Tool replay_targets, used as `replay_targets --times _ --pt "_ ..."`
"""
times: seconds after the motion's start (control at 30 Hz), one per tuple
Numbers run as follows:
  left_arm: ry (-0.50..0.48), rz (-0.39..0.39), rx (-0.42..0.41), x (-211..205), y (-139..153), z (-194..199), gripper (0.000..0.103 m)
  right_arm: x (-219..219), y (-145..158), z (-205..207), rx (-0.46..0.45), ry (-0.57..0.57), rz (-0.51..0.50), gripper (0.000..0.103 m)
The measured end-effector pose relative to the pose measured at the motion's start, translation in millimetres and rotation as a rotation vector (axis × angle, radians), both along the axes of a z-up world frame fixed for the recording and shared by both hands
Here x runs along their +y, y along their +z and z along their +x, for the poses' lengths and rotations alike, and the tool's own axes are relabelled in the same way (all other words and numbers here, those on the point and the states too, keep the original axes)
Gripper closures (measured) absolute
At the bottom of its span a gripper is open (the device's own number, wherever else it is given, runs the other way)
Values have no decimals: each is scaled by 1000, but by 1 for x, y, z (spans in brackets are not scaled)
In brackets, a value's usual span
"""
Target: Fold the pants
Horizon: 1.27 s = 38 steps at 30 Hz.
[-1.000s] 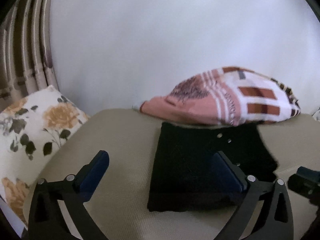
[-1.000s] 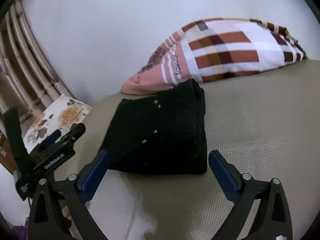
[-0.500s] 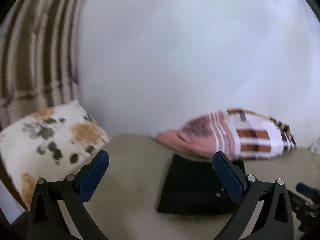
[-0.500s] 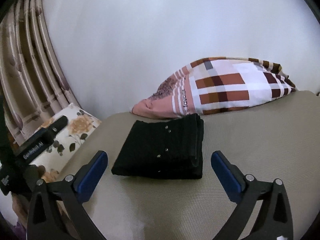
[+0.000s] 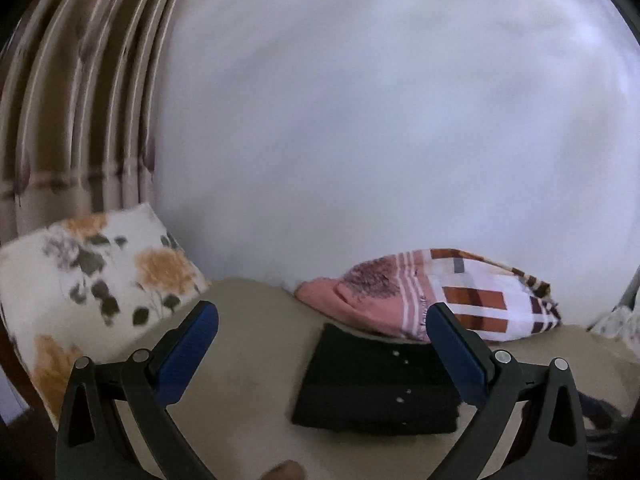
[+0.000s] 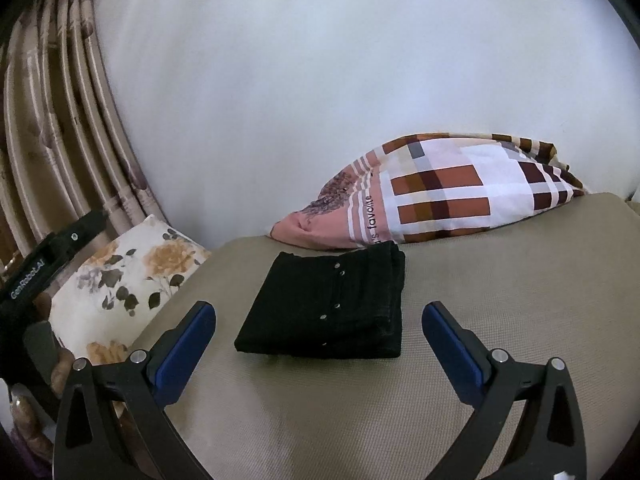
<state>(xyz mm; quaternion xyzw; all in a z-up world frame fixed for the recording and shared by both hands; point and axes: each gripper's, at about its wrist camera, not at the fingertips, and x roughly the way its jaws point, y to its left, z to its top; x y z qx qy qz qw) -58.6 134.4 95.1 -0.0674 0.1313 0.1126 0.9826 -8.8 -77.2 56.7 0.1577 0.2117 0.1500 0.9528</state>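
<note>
My left gripper (image 5: 322, 338) and right gripper (image 6: 319, 336) look alike: black plastic arms with triangular cut-outs, silver screws at the joints, and blue pads (image 6: 185, 344) lining each finger. White lettering runs along the left gripper's black housing.

The black left claw with blue pads (image 5: 322, 334) is held level, its two fingers spread wide with nothing between them. The black right claw with blue pads (image 6: 319, 334) is also spread wide and grips nothing.
</note>
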Motion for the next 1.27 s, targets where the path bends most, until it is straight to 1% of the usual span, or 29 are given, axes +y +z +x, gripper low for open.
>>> replay_targets --times 0.07,0.17,0.5,0.83,0.93,1.1,1.17,1.27 --pt "5 -4 9 2 -1 2 0 4 2 -3 -7 -1 -17 0" --pt "6 12 40 -1 -4 8 0 9 3 -5 -11 7 -31 0" --pt "-12 57 89 -6 -22 16 0 18 0 -5 10 24 -40 0" --pt "-17 59 123 -6 -34 23 0 20 -2 -3 24 27 -46 0" --pt "-39 66 142 -6 -41 28 0 21 -4 -1 33 32 -49 0" --pt "-41 104 146 -11 -48 34 0 22 -8 4 46 41 -48 0" --pt "-33 107 137 -11 -48 35 0 22 -9 5 50 44 -51 0" --pt "-36 101 147 -10 -51 37 0 23 -11 6 54 42 -55 0"
